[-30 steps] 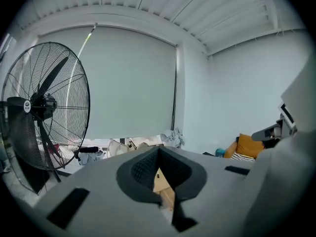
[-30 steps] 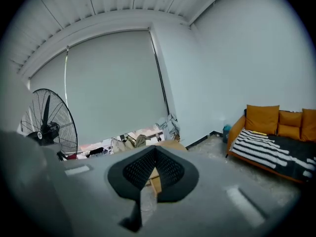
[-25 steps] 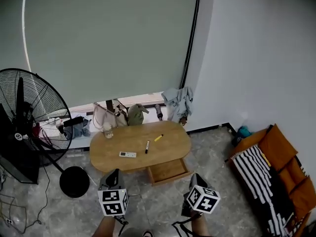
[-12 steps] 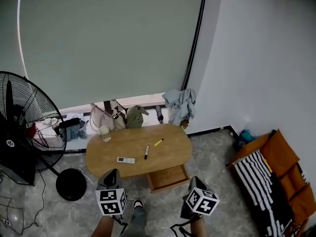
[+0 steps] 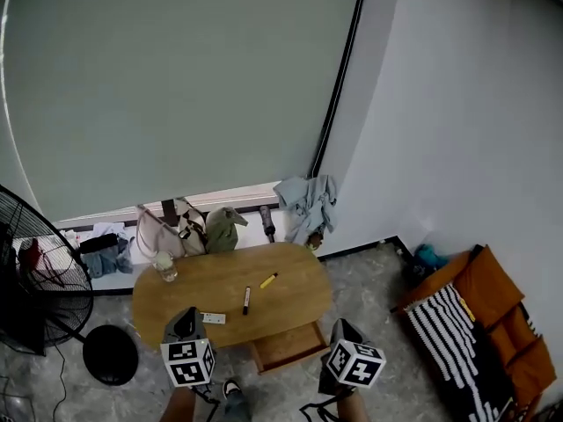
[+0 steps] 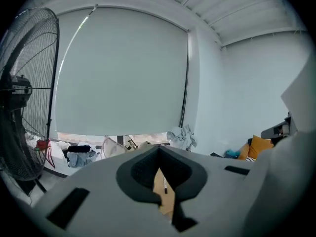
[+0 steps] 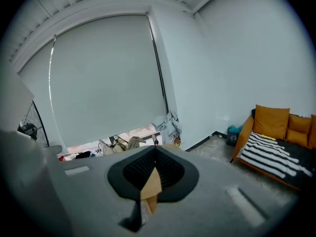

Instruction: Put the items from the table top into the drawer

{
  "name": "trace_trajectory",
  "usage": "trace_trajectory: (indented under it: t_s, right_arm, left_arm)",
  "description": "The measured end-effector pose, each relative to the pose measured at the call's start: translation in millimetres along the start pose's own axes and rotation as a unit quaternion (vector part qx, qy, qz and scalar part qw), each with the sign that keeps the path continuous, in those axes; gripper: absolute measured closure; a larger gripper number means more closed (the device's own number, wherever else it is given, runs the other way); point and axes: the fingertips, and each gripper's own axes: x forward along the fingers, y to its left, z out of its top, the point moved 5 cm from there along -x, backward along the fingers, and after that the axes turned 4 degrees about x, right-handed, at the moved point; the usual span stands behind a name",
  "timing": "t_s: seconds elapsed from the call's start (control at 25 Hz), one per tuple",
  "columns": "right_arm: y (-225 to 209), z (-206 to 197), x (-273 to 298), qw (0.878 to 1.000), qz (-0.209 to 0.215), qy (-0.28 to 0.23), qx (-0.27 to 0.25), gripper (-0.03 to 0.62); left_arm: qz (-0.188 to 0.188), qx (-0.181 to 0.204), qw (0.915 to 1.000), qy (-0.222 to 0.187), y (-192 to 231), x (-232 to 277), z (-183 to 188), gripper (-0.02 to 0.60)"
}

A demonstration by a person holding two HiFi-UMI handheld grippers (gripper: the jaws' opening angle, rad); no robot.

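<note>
The oval wooden table (image 5: 290, 290) carries a yellow marker (image 5: 268, 280), a black pen (image 5: 246, 300), a white remote (image 5: 212, 318) and a glass jar (image 5: 164, 267). Its drawer (image 5: 285, 345) is pulled open at the near right. My left gripper (image 5: 186, 320) hangs over the table's near edge beside the remote, jaws shut and empty. My right gripper (image 5: 339, 331) is just right of the open drawer, also shut and empty. In the left gripper view the shut gripper (image 6: 159, 149) frames the black pen (image 6: 165, 186). The right gripper view shows that gripper (image 7: 154, 150) closed before the tabletop (image 7: 151, 184).
A standing fan (image 5: 40, 297) is left of the table. Bags (image 5: 171, 227) and a bundle of cloth (image 5: 305, 205) lie along the window ledge behind it. An orange sofa with a striped blanket (image 5: 457, 323) stands at the right. A shoe (image 5: 230, 389) shows below.
Both grippers have moved forward toward the table. The left one now overlaps its near edge by the remote, and the right one has come level with the drawer. Both stayed shut.
</note>
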Motion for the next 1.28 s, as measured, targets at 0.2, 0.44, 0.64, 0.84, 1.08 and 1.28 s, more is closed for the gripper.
trace_trajectory:
  t_s: [0.2,0.44,0.64,0.84,1.08,1.28]
  right_arm:
    - [14.7,33.1,52.6,1.000,-0.006,0.002,-0.008,0.589]
    - [24.6,61.5,114.9,1.000,-0.018,0.002,-0.011,0.589]
    - [18.9,70.1,147.4,0.999,-0.031,0.007,-0.002,0.589]
    - [7.0,69.5,181.8,0.999,-0.015,0.030,0.000,0.589]
    - [2.9,88.9,210.0,0.999,0.027,0.045,-0.014,0.589]
    - [14.6,95.1,228.8,0.996,0.055,0.049,-0.040,0.589]
  left_arm:
    - [-0.001,-0.008,1.0000,0.004,16.4,59.5,24.3,0.586]
    - [-0.005,-0.010,0.9999,0.011,31.2,127.4,41.8,0.586]
    - [-0.012,0.001,0.9996,0.026,30.1,163.7,47.3,0.586]
    - [0.002,0.012,0.9992,0.037,20.6,182.2,49.8,0.586]
    - [0.029,-0.001,0.9988,0.039,2.2,184.6,53.9,0.586]
    - [0.052,-0.018,0.9972,0.050,0.8,185.7,43.3,0.586]
